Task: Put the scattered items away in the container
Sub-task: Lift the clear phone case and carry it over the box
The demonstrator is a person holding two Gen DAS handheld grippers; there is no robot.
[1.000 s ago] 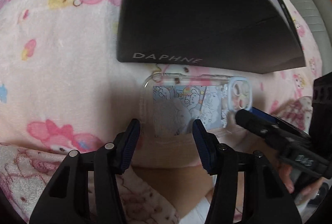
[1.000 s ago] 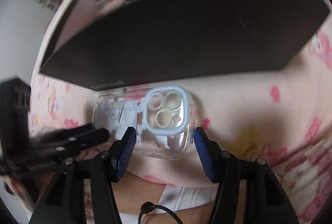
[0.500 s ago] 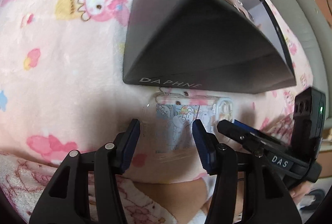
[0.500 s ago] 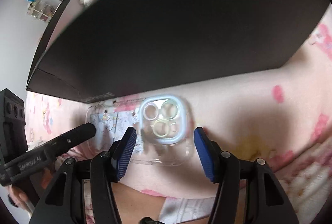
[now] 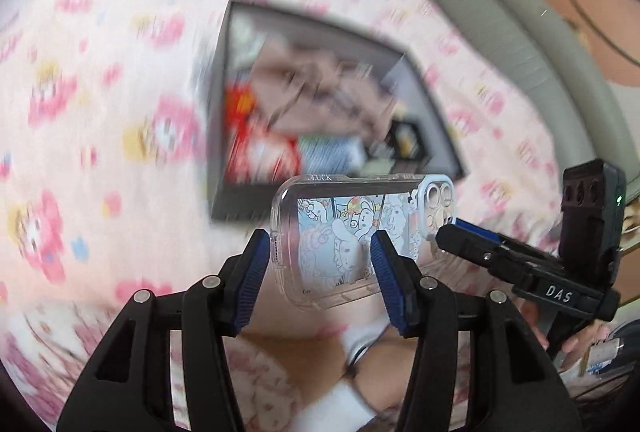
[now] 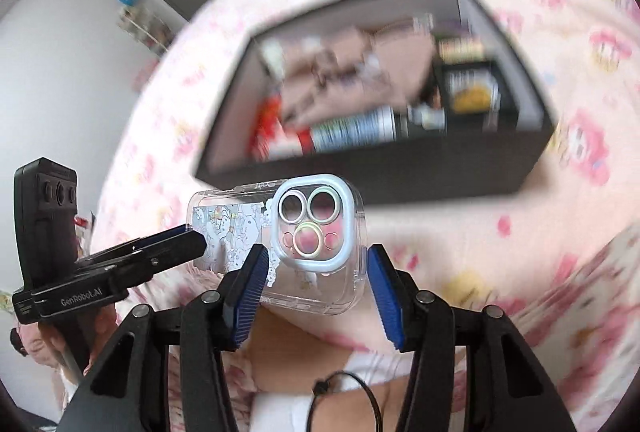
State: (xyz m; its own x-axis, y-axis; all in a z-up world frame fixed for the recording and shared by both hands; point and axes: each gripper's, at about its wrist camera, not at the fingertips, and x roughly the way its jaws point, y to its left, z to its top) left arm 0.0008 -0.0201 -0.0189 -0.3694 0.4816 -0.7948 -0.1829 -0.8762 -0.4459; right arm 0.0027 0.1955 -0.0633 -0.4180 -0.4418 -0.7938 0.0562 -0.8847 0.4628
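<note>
Okay, phone case (image 5: 352,232) is sharp in both wrist views while everything behind it is smeared. It sits just ahead of the fingers, on the near side of the black box (image 5: 222,152), and looks clear of the pink blanket (image 5: 100,112), though its underside is hidden from me.

Right gripper (image 6: 314,272): the camera end of the case (image 6: 280,244) is between the fingers, with a blue pad (image 6: 378,284) tight along each long edge. I read that as grasping the case across its width. In the left view this gripper (image 5: 448,238) comes in edge-on from the right, its tip at the camera cutout.

Left gripper (image 5: 318,272): fingers spread wide, released. The plain end of the case lies just inside the left finger, and the right finger (image 5: 386,280) crosses in front of the case's middle. Whether either one touches it I cannot tell. From the right view this gripper (image 6: 188,238) overlaps the printed part of the case and hides it.

Box (image 6: 400,172) is open-topped and full, ahead of and beyond the fingers. Contents are blurred: something red (image 5: 260,152), a striped tube (image 6: 352,130), pinkish fabric. The rest is unreadable.
</note>
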